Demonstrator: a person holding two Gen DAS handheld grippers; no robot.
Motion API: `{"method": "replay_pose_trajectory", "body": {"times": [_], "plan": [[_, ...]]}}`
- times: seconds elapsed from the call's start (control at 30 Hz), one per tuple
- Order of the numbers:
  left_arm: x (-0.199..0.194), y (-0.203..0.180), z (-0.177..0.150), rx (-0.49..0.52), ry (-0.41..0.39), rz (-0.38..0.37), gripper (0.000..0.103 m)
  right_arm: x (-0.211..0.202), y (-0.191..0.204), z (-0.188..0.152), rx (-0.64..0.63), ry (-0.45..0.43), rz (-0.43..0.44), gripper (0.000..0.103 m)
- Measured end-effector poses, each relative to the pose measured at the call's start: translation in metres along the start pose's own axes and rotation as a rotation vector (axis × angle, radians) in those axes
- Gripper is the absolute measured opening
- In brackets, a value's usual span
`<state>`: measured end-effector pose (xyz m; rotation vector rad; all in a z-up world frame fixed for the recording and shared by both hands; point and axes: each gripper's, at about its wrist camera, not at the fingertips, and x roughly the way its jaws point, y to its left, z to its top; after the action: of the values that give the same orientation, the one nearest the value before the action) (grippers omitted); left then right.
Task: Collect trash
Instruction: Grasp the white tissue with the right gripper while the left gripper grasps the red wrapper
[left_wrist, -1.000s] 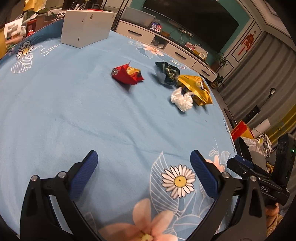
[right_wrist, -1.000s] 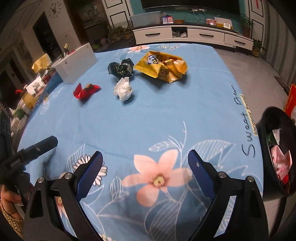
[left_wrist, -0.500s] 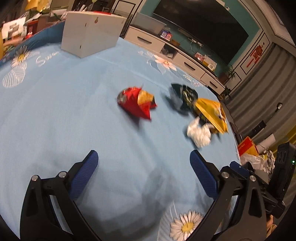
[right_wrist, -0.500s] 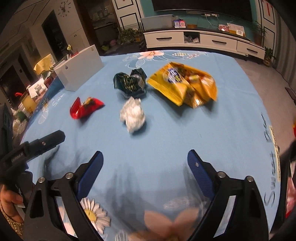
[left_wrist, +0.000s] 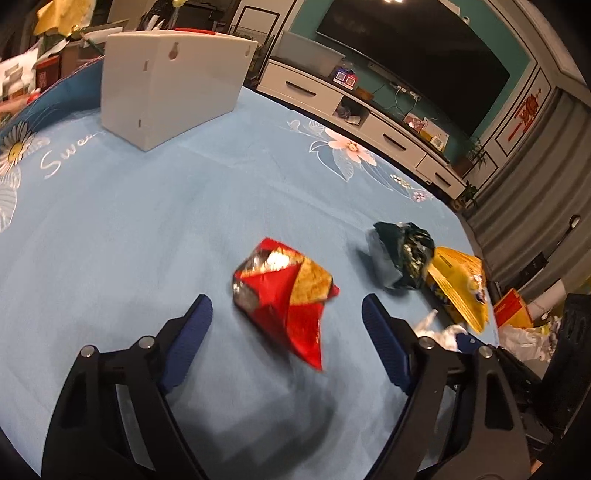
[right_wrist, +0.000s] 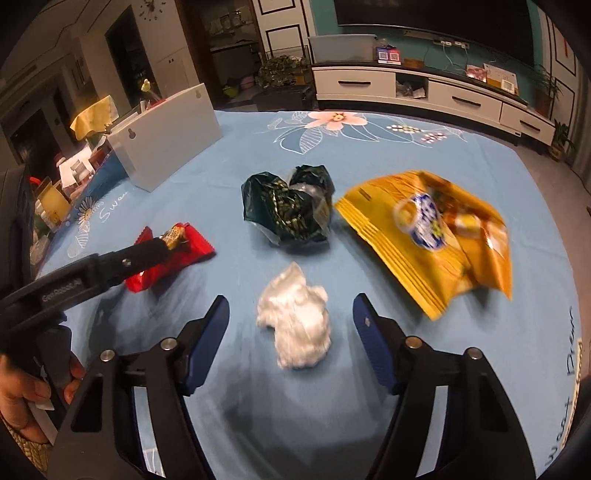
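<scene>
Both grippers have advanced: my left gripper closes around the red wrapper, my right gripper around the white wad, neither pinched yet; light crumpled trash may skid away.

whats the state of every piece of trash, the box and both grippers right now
red wrapper: crumpled, lying on the cloth between the left jaws, not gripped
white tissue: balled up, between the right jaws, not gripped
dark green bag: crumpled, untouched
yellow bag: torn open, lying flat
white box: upright at the far edge
left gripper: jaws closing
right gripper: jaws closing
</scene>
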<state>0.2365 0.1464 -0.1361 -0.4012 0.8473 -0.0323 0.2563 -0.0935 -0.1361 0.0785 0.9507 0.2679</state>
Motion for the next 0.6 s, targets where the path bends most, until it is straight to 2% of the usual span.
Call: {"method": "replay_pose_trajectory", "body": {"times": [0.03, 0.1, 0.17, 0.23, 0.3, 0.43, 0.6], "plan": [[0.005, -0.001, 0.002, 0.010, 0.004, 0.007, 0.079, 0.002, 0.001, 0.001, -0.003, 0.001, 0.001, 0.065], [0.012, -0.002, 0.003, 0.022, 0.017, 0.027, 0.062, 0.006, 0.002, 0.002, -0.011, 0.004, -0.001, 0.061], [0.013, -0.002, 0.004, 0.040, 0.012, 0.042, 0.058, 0.009, 0.003, 0.002, -0.017, 0.007, -0.001, 0.054], [0.012, -0.001, 0.004, 0.036, 0.008, 0.036, 0.053, 0.013, 0.004, 0.002, -0.024, 0.018, -0.003, 0.035], [0.009, -0.001, 0.004, 0.047, 0.000, 0.026, 0.036, 0.014, 0.005, 0.002, -0.038, 0.014, -0.016, 0.027], [0.005, -0.003, 0.000, 0.066, -0.003, 0.013, 0.034, 0.009, 0.003, 0.001, -0.028, 0.004, -0.001, 0.014], [-0.007, -0.008, -0.009, 0.080, -0.007, -0.009, 0.033, -0.007, 0.003, -0.006, 0.001, -0.015, 0.030, 0.012]]}}
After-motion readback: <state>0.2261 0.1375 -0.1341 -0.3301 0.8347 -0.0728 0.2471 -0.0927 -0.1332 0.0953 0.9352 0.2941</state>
